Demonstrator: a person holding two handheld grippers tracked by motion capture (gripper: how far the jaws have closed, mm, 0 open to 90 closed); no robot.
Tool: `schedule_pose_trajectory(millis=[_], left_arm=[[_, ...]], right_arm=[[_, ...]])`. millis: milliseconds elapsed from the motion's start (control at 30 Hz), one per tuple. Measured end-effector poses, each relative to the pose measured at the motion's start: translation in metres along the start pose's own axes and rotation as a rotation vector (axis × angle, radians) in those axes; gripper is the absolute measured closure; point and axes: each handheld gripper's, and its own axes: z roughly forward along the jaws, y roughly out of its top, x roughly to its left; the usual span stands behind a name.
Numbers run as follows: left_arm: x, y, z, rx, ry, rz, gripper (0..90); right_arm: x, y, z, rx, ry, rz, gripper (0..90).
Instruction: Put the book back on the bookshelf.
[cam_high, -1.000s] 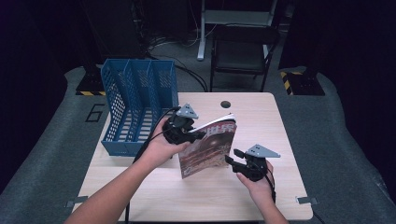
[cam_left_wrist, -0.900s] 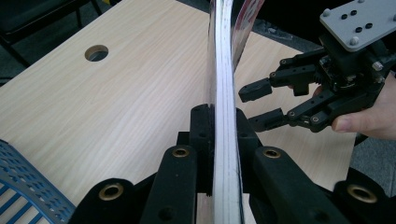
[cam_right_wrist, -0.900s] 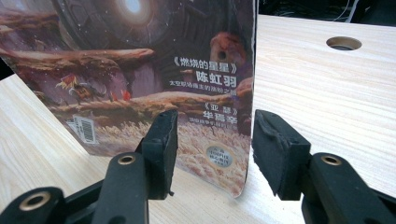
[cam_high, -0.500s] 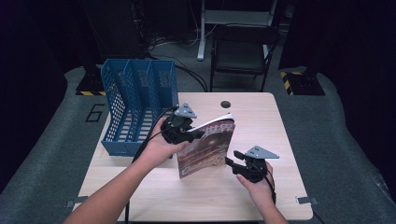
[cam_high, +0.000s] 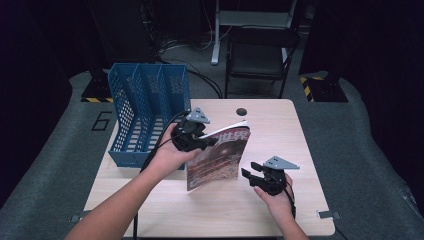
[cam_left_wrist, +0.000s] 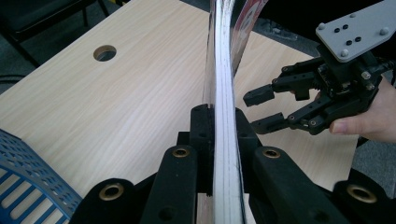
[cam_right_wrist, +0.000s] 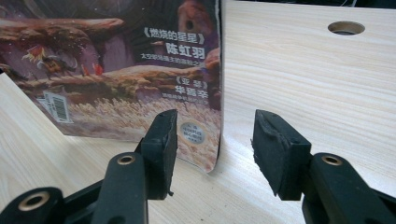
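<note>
One magazine (cam_high: 219, 156) stands on its lower edge on the table (cam_high: 295, 150), clamped near its top by the left gripper (cam_high: 202, 141).
Its pages run straight up between those closed pads. The right gripper (cam_high: 250, 171) waits just beside the magazine's lower corner, jaws apart, gripping nothing; a blue file rack (cam_high: 145, 110) stands behind the left hand (cam_high: 167, 155).

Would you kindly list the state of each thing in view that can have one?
Magazine: closed, standing upright with its bottom edge on the table, gripped at its top.
Left gripper: shut on the magazine.
Right gripper: open, jaws either side of the magazine's lower corner, not pressing.
Blue file rack: upright on the table, slots appear empty.
</note>
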Motion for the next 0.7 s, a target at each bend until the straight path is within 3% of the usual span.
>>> schedule_pose_trajectory(millis=[233,700], left_arm=[[0.002,0.004,-0.002,0.007,0.008,-0.001,83.8],[0.007,0.008,-0.011,0.006,0.009,-0.040,83.8]], right_arm=[[-0.003,-0.001,0.000,0.011,-0.004,0.011,49.8],[-0.010,-0.006,0.004,0.031,0.000,0.048,49.7]])
